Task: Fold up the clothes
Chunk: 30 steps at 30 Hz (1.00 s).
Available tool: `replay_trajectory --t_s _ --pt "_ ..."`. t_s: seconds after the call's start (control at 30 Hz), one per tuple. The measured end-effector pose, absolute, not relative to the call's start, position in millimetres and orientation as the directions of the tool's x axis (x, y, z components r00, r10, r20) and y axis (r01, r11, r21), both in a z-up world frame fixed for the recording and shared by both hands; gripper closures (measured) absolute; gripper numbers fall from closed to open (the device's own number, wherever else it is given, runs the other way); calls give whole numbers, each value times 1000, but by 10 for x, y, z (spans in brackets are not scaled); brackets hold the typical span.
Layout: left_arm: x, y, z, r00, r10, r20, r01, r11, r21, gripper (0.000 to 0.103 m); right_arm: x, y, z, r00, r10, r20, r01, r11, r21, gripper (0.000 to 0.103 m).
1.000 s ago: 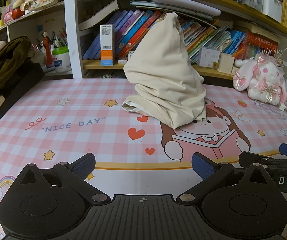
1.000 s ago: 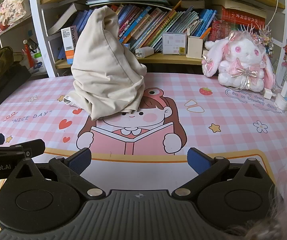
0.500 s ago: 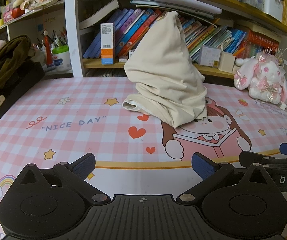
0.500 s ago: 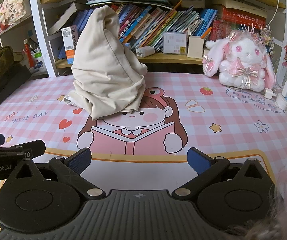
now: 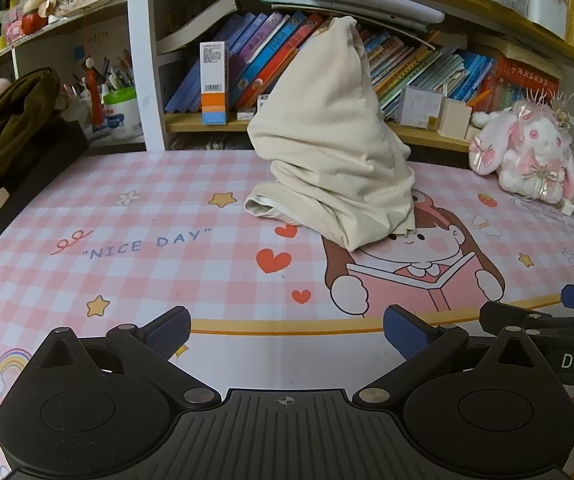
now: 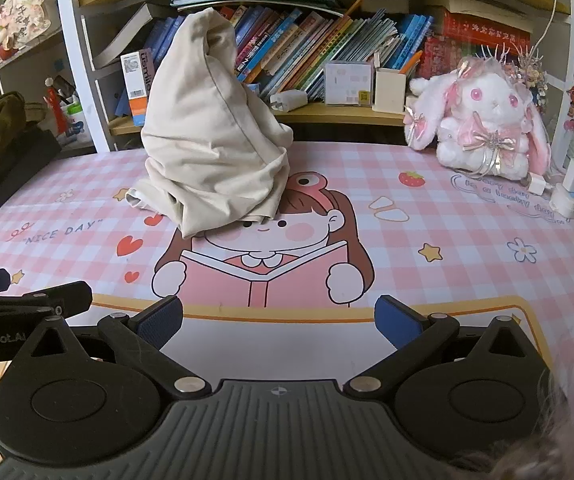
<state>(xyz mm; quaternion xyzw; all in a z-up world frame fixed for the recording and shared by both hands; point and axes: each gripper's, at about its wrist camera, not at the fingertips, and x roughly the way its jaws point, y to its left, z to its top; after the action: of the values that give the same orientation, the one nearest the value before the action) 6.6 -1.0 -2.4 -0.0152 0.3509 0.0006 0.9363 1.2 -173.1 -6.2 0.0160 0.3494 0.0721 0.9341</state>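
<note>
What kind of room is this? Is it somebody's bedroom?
Probably a child's study corner or bedroom: shelves packed with books, a plush bunny, and a pink cartoon desk mat. No bed shows, so I can't be sure.

Cream garment [image 5: 339, 148] on pink-and-white checked mat [image 5: 167, 208]; white-pink plush rabbit [image 6: 483, 120].

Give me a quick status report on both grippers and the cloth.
Left gripper open, empty. Right gripper open, empty. Beige garment heaped in a tall peak on the pink mat, unfolded, not gripped. Nothing between grippers and garment.
</note>
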Motion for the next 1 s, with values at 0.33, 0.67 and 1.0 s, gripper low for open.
replay_trajectory --t_s 0.33,0.67,1.0 --pt "168 29 -80 743 -46 -668 4 998 -64 0 88 -1770 -121 731 126 -670 -94 992 84 0" --pt "379 150 -119 743 -77 -665 10 994 -105 0 278 -1754 -190 709 135 -692 -112 991 78 0" --pt "537 556 -230 741 6 -672 -101 990 -102 0 744 -1156 -178 702 258 -664 -441 889 -120 0"
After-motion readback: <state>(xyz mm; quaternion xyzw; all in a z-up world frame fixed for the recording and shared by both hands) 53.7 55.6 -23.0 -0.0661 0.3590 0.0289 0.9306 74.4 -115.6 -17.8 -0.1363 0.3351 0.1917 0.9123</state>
